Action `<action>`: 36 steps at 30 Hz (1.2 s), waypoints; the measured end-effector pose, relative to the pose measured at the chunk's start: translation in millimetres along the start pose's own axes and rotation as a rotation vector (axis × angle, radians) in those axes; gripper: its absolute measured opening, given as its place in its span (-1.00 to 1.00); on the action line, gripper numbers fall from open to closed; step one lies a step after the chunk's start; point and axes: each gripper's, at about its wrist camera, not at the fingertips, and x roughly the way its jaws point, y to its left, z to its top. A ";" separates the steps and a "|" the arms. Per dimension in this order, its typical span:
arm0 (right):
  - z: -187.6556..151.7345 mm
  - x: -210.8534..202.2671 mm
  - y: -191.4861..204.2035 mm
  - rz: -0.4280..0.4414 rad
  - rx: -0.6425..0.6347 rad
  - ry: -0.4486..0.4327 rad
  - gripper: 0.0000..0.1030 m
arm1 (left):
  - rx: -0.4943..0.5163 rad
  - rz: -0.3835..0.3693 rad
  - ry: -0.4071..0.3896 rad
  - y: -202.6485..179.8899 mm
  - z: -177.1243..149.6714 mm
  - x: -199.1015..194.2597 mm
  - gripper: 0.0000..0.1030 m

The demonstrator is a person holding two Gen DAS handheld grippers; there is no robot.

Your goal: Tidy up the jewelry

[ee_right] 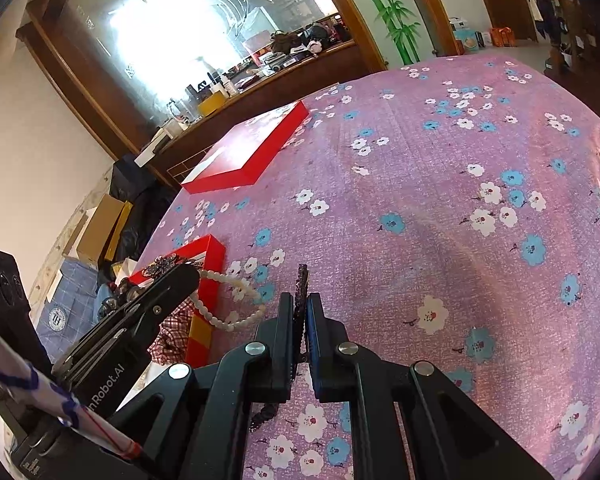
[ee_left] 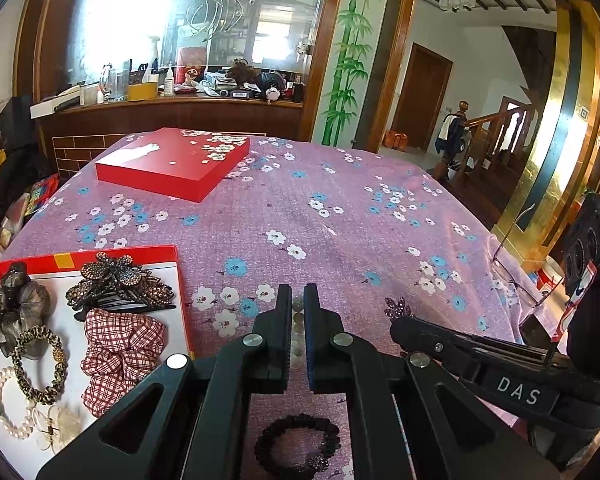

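Left gripper (ee_left: 298,308) is pinching a bead strand (ee_left: 298,326), right gripper (ee_right: 300,312) is clamping a sparkly clip (ee_right: 301,292) on edge; the tray (ee_left: 182,280) is lying left of both, nearer the left one

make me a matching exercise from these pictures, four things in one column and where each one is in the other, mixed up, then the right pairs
Things:
1. pearl string
2. plaid scrunchie
3. closed red box
4. dark beaded bracelet

Places:
A. far side of the table
B. inside the open red tray
C. on the cloth under the left tool
D. pinched in the left tool

Pairs: 1-D, 2-B, 3-A, 4-C
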 end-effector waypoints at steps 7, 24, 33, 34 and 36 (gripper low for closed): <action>-1.9 -0.9 4.7 0.027 -0.015 0.006 -0.85 | -0.028 0.006 -0.018 4.7 -5.0 -30.5 -0.90; -43.4 -5.7 94.9 0.212 -0.161 0.093 -0.84 | -0.168 0.174 -0.047 128.3 -51.3 -137.8 -0.90; -84.0 24.8 159.7 0.214 -0.293 0.193 -0.84 | -0.252 0.195 -0.013 175.5 -81.0 -143.8 -0.90; -86.8 29.5 162.4 0.210 -0.298 0.202 -0.84 | -0.255 0.193 -0.009 178.1 -84.0 -143.3 -0.90; -90.9 35.8 165.0 0.197 -0.303 0.213 -0.84 | -0.257 0.196 0.000 181.2 -88.2 -141.4 -0.90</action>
